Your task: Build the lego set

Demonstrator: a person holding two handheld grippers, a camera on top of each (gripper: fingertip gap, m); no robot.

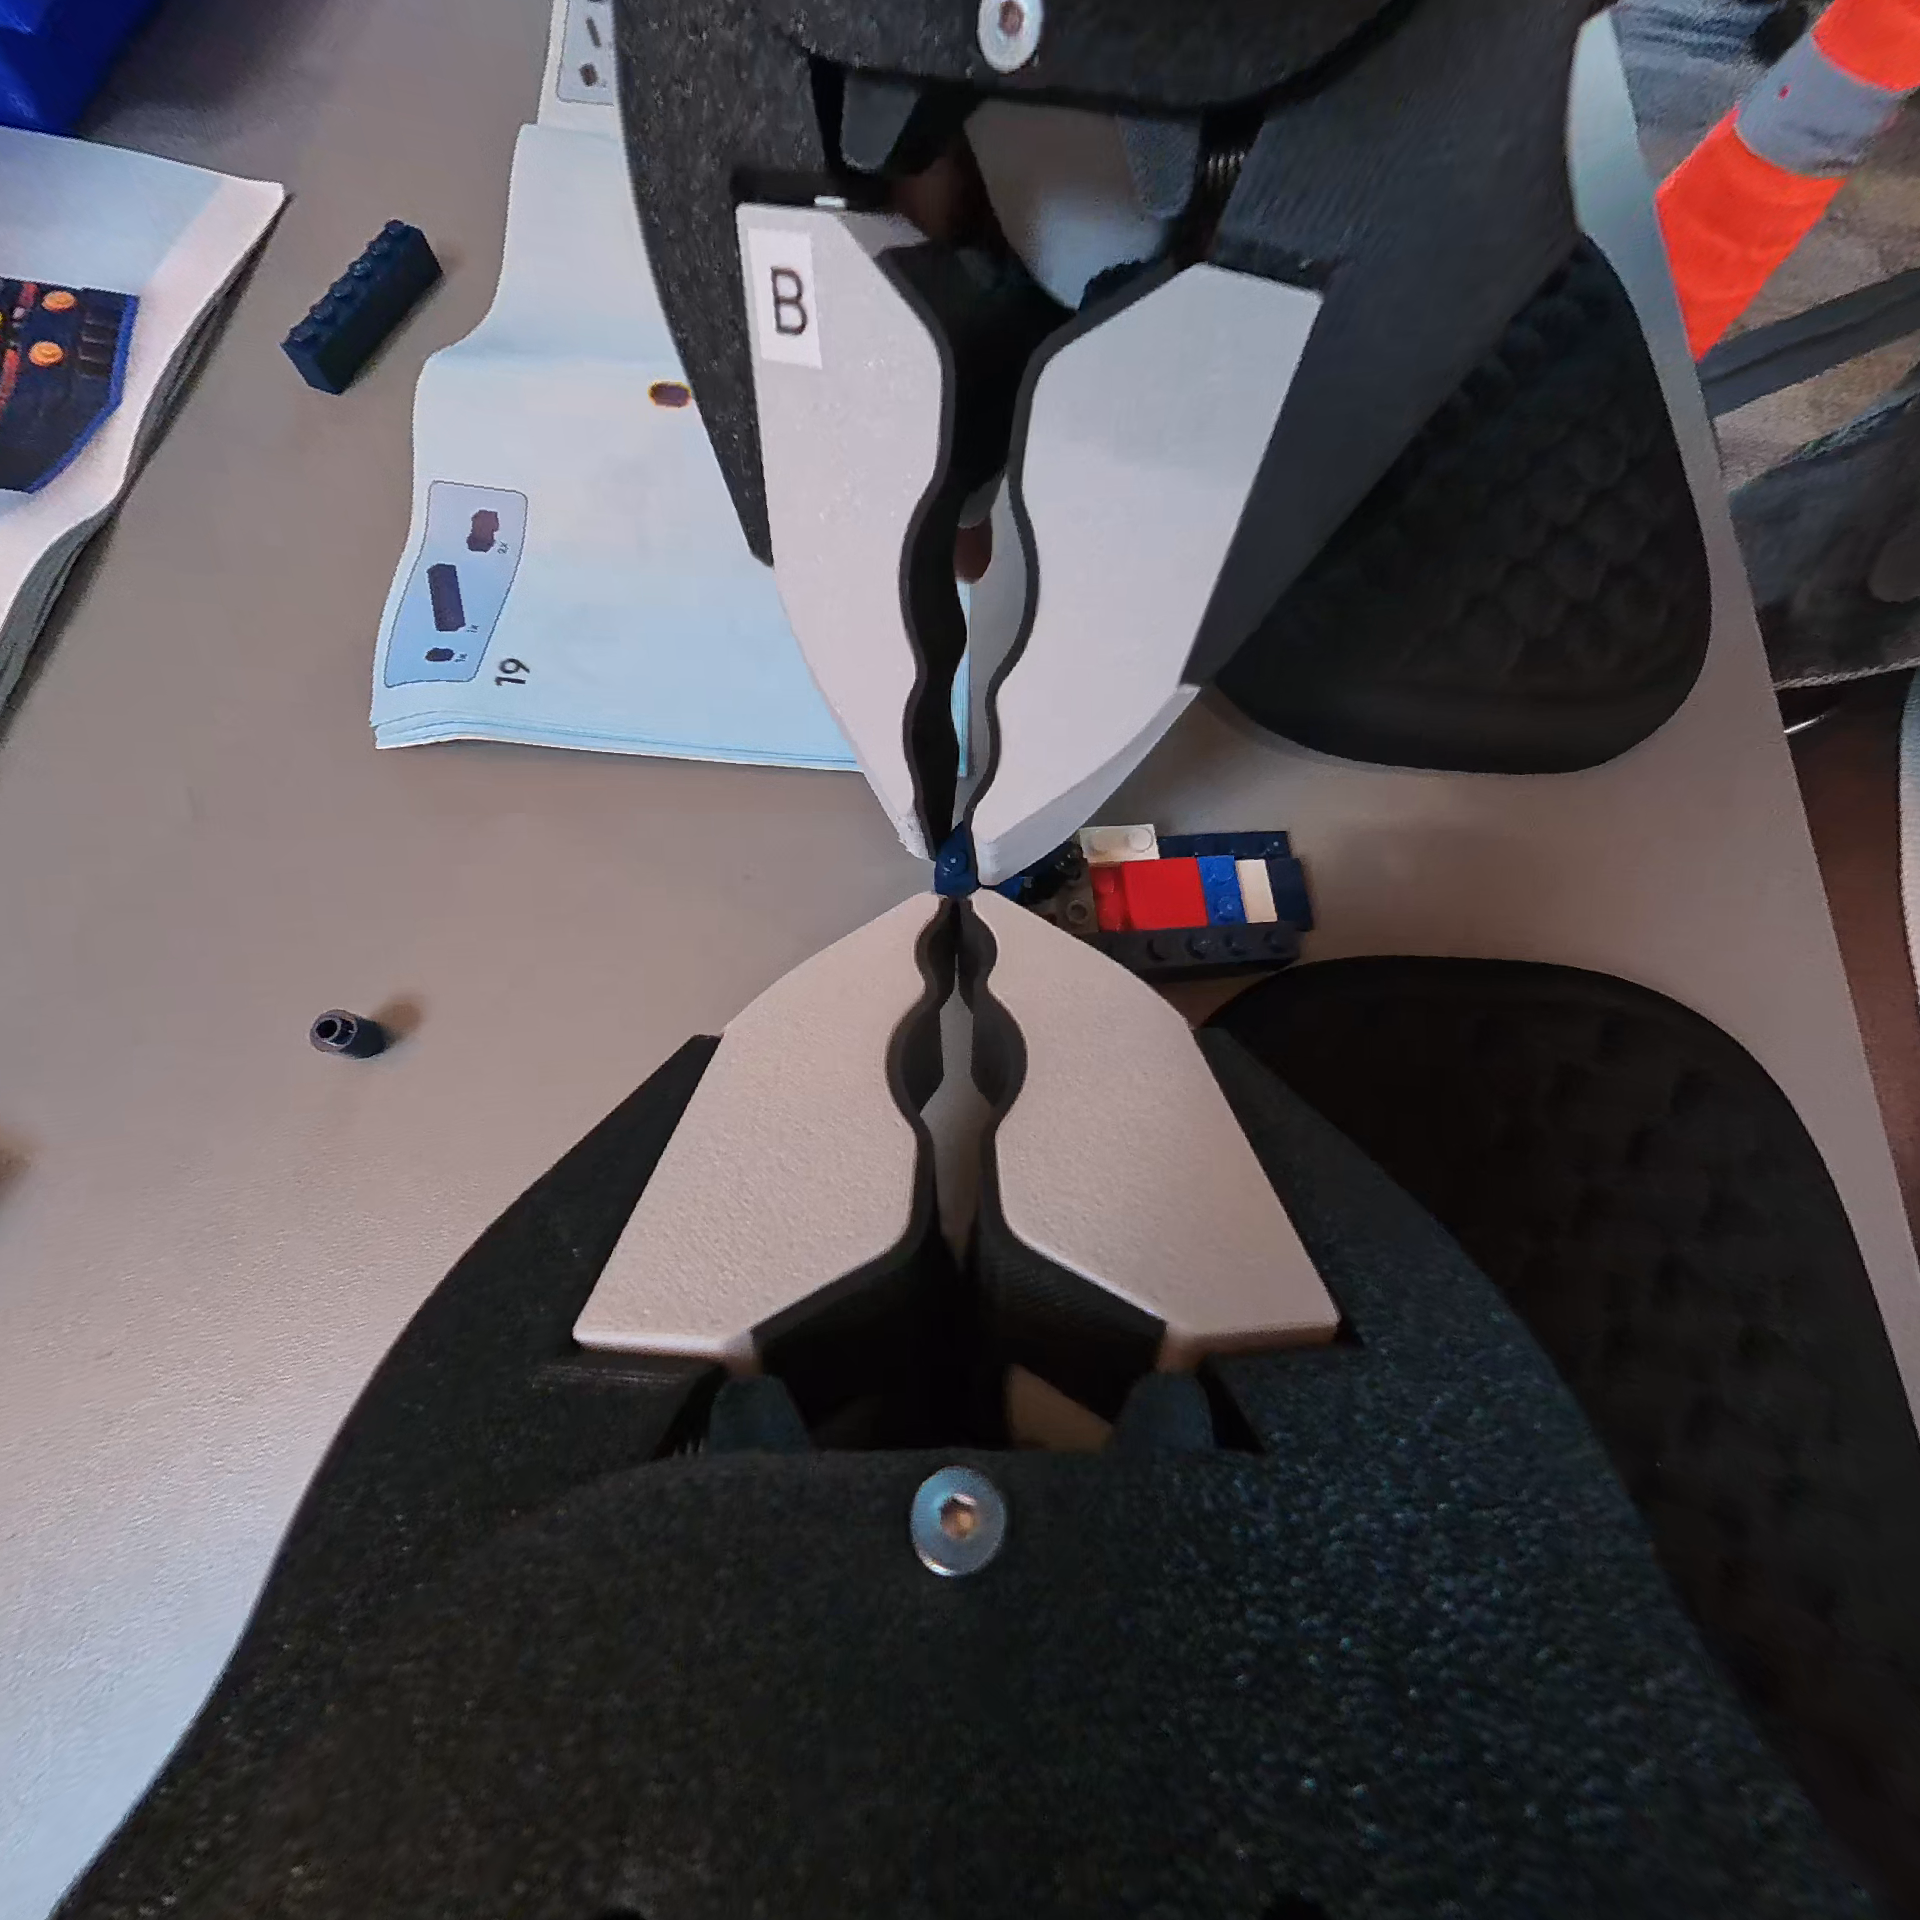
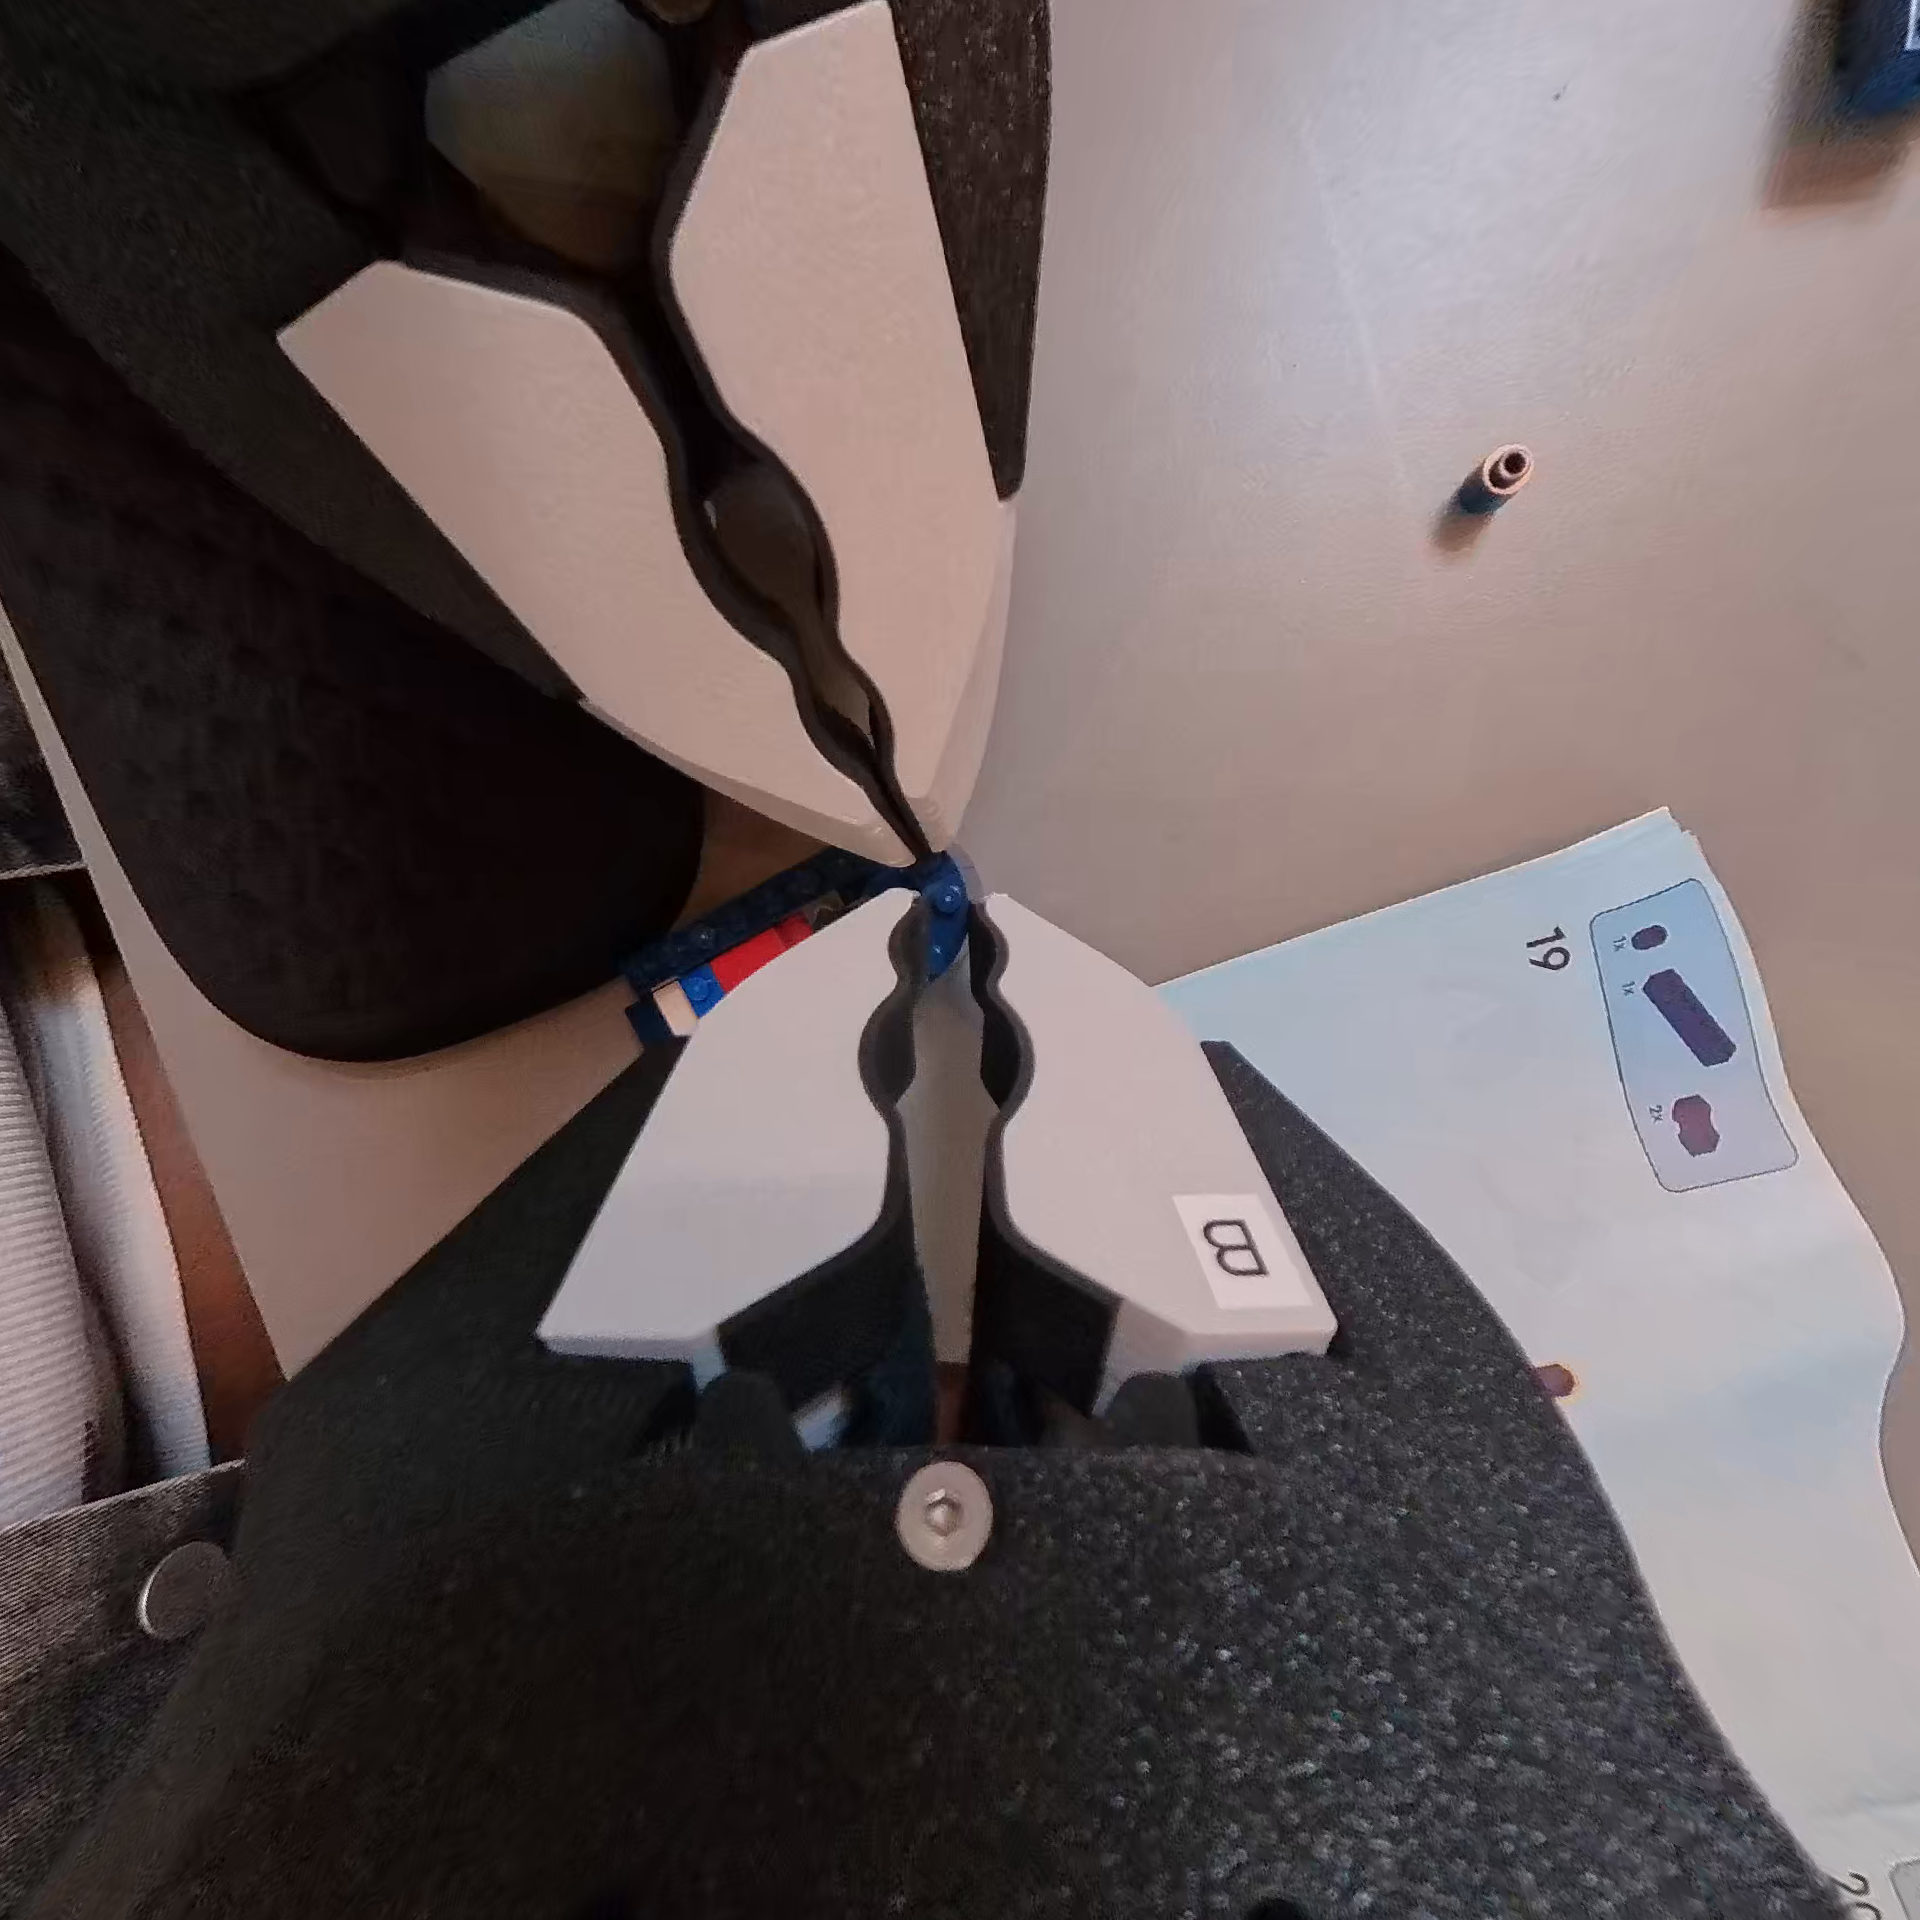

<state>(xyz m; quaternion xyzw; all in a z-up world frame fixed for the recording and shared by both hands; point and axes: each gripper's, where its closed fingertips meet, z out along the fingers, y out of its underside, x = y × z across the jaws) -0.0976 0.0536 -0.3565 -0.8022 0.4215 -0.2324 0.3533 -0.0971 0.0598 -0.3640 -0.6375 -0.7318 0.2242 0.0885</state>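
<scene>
Fingers (image 2: 992, 935) of the right gripper and the left's (image 1: 992, 935) both pinch one small studded blue plate (image 1: 956, 871).

Gripper fingers (image 1: 1101, 582) hide part of the brick model (image 1: 1195, 894).

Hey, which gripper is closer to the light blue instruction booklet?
Right. The right gripper reaches out over the booklet's edge, pinching a small blue piece. The left gripper, shut, comes from the opposite side over bare table.
</scene>
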